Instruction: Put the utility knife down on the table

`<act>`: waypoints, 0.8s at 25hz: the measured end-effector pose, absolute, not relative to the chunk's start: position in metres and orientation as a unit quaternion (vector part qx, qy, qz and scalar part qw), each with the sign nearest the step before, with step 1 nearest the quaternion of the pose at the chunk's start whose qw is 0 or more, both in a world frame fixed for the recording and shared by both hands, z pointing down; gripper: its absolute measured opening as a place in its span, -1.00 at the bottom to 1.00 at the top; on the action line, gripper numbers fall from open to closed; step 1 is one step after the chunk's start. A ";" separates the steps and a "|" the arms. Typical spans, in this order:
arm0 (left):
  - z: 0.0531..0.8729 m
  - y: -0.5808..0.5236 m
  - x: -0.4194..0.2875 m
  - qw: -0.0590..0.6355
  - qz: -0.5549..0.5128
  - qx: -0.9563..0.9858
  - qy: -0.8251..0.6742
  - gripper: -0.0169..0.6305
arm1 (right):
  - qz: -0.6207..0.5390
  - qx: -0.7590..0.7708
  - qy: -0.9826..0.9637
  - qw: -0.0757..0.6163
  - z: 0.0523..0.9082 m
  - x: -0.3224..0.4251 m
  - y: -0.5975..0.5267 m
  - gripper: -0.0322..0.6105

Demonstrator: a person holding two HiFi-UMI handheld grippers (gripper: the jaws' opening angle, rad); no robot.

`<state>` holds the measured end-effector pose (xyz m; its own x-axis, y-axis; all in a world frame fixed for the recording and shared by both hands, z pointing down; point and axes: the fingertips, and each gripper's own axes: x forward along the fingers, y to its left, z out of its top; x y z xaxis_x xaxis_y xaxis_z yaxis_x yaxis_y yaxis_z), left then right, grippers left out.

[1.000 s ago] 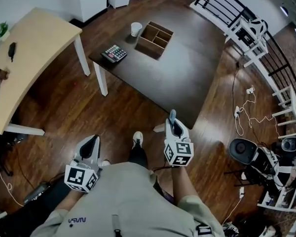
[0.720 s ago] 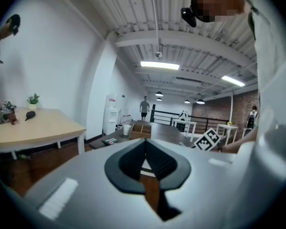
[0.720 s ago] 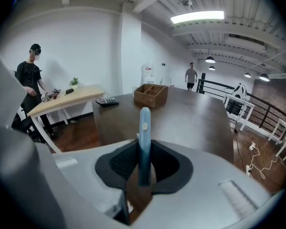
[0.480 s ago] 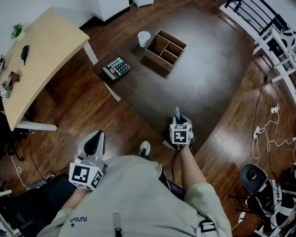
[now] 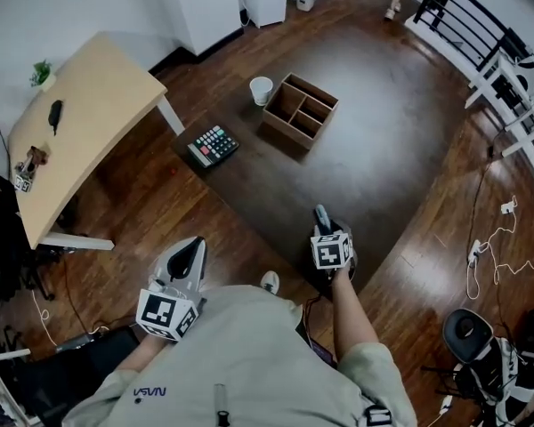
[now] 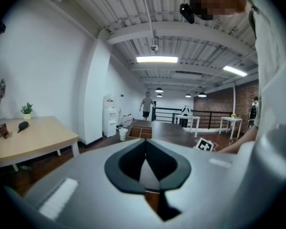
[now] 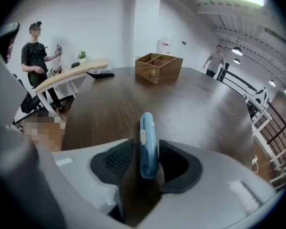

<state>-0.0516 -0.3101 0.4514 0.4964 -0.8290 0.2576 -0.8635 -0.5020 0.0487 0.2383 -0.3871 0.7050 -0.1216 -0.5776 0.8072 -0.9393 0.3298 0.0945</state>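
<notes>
My right gripper [image 5: 322, 225] is opening over the table's [image 5: 374, 132] near edge. The blue utility knife [image 7: 148, 144] is sitting loose between its jaws, long axis pointing away across the table.

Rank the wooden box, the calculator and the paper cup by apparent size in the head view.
Largest: wooden box.
Then: calculator.
Smallest: paper cup.
All lie similarly far away, so the order holds.

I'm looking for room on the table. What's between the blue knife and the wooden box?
Nothing: just bare dark table between the knife and the wooden box, seen in the right gripper view.
</notes>
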 end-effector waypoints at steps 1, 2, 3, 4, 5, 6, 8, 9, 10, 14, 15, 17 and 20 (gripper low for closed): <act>0.454 -0.311 -0.048 0.088 0.101 0.864 -0.485 -0.93 | 0.237 0.540 -0.710 0.385 0.703 0.243 -0.384 -0.37; 0.458 -0.311 -0.044 0.092 0.102 0.868 -0.477 -0.93 | 0.241 0.551 -0.705 0.375 0.699 0.250 -0.377 -0.36; 0.461 -0.310 -0.042 0.097 0.103 0.871 -0.471 -0.93 | 0.241 0.565 -0.700 0.366 0.693 0.257 -0.370 -0.36; 0.463 -0.310 -0.042 0.101 0.103 0.873 -0.465 -0.93 | 0.239 0.580 -0.694 0.354 0.686 0.263 -0.363 -0.36; 0.464 -0.309 -0.043 0.103 0.102 0.876 -0.461 -0.93 | 0.236 0.595 -0.690 0.339 0.675 0.267 -0.357 -0.36; 0.464 -0.307 -0.044 0.103 0.101 0.878 -0.456 -0.93 | 0.233 0.610 -0.686 0.321 0.664 0.268 -0.351 -0.36; 0.464 -0.303 -0.049 0.101 0.099 0.882 -0.449 -0.93 | 0.228 0.632 -0.688 0.276 0.638 0.261 -0.338 -0.36; 0.465 -0.300 -0.052 0.100 0.098 0.884 -0.446 -0.93 | 0.222 0.637 -0.694 0.251 0.624 0.251 -0.331 -0.37; 0.465 -0.297 -0.058 0.099 0.097 0.885 -0.444 -0.93 | 0.213 0.638 -0.704 0.227 0.611 0.237 -0.323 -0.44; 0.466 -0.268 -0.087 0.094 0.082 0.894 -0.431 -0.93 | 0.173 0.606 -0.761 0.157 0.562 0.144 -0.286 -0.88; 0.465 -0.257 -0.097 0.086 0.078 0.897 -0.426 -0.93 | 0.164 0.593 -0.774 0.146 0.551 0.115 -0.273 -0.89; 0.461 -0.233 -0.119 0.073 0.069 0.903 -0.418 -0.93 | 0.149 0.571 -0.797 0.129 0.530 0.059 -0.245 -0.89; 0.464 -0.192 -0.156 0.082 0.063 0.906 -0.411 -0.93 | 0.135 0.557 -0.811 0.117 0.508 -0.004 -0.198 -0.89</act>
<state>-0.1556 -0.1919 0.4644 0.6544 -0.7340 0.1817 -0.7547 -0.6488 0.0974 -0.0038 -0.1977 0.5079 -0.3529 -0.8717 0.3401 -0.9348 0.3439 -0.0885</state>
